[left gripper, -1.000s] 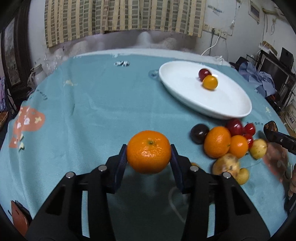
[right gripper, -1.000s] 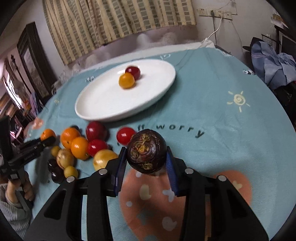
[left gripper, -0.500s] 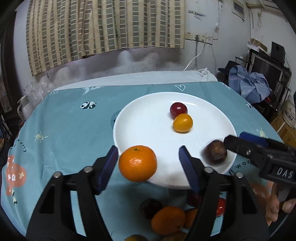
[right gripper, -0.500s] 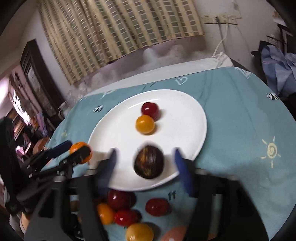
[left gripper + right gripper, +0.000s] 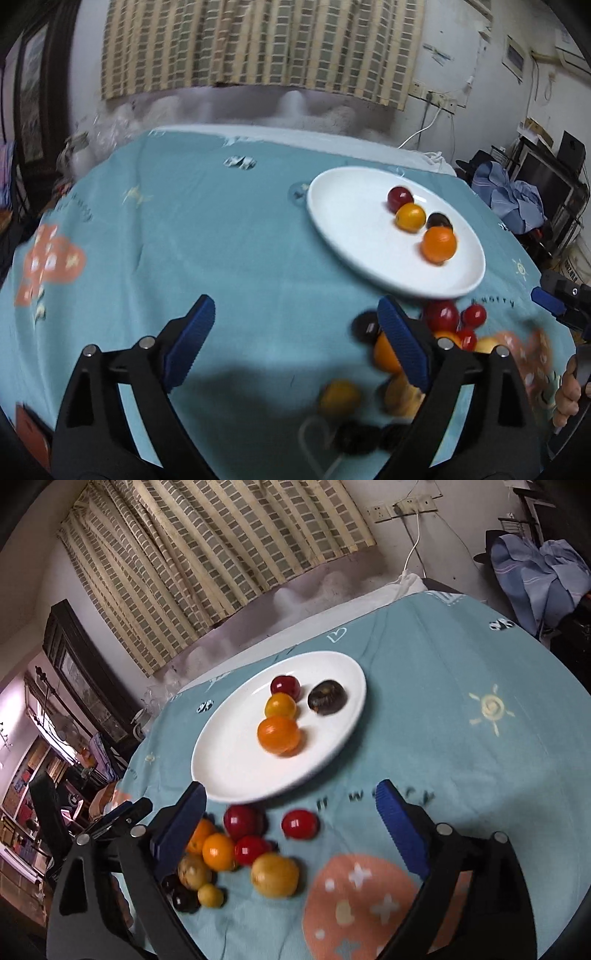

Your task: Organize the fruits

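A white plate (image 5: 351,229) (image 5: 229,760) on the teal tablecloth holds a red fruit (image 5: 284,686), a yellow-orange fruit (image 5: 280,706), an orange (image 5: 439,244) (image 5: 278,735) and a dark purple fruit (image 5: 439,220) (image 5: 327,697). A pile of loose fruit (image 5: 236,849) (image 5: 443,325) lies in front of the plate. My left gripper (image 5: 295,339) is open and empty, back from the plate. My right gripper (image 5: 291,827) is open and empty above the pile.
The round table (image 5: 184,240) is covered by a teal cloth with printed figures. The right gripper (image 5: 561,299) shows at the right edge of the left wrist view. Clothes lie heaped (image 5: 535,572) beyond the table's right side. A curtain (image 5: 207,554) hangs behind.
Both grippers opened over the plate, letting go of the orange and the dark purple fruit, which now lie on the plate. Both grippers have pulled back toward the near side.
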The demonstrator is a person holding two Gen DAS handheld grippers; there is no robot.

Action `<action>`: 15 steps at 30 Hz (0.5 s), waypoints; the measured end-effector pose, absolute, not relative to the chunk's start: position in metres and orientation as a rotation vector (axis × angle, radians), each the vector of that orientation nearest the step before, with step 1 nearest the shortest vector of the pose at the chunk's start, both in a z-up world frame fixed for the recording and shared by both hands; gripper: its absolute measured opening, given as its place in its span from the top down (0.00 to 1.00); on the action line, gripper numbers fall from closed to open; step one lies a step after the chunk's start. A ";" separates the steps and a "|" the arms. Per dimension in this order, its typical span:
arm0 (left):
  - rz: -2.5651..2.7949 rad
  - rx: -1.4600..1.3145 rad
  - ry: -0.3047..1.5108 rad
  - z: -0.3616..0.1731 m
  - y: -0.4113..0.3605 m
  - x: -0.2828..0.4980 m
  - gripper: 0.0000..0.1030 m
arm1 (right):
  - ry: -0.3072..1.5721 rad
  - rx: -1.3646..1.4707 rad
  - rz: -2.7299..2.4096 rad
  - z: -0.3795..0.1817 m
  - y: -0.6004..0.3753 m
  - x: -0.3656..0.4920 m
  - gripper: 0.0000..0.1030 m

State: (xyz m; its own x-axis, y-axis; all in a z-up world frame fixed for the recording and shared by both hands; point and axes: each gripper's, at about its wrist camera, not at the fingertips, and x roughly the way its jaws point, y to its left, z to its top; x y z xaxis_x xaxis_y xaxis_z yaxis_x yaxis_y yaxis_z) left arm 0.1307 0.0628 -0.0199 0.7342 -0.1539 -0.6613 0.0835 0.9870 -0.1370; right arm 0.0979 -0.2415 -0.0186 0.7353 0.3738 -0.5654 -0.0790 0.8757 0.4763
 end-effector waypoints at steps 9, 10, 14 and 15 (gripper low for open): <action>-0.127 -0.029 0.760 -0.031 0.062 0.094 0.10 | 0.724 0.401 0.261 -0.024 -0.234 0.076 0.07; -0.126 -0.011 0.768 -0.032 0.059 0.095 0.10 | 0.733 0.412 0.258 -0.025 -0.236 0.077 0.07; -0.150 0.041 0.817 -0.043 0.046 0.101 0.10 | 0.751 0.483 0.259 -0.029 -0.246 0.080 0.07; -0.160 0.044 0.827 -0.045 0.045 0.102 0.10 | 0.751 0.493 0.259 -0.029 -0.247 0.080 0.07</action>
State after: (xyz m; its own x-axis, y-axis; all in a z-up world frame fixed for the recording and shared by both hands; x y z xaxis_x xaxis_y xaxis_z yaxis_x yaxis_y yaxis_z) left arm 0.1024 0.0451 -0.0451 0.6660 -0.1247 -0.7355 0.1593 0.9870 -0.0230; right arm 0.0803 -0.2468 -0.0292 0.7065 0.3951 -0.5872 -0.0508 0.8558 0.5148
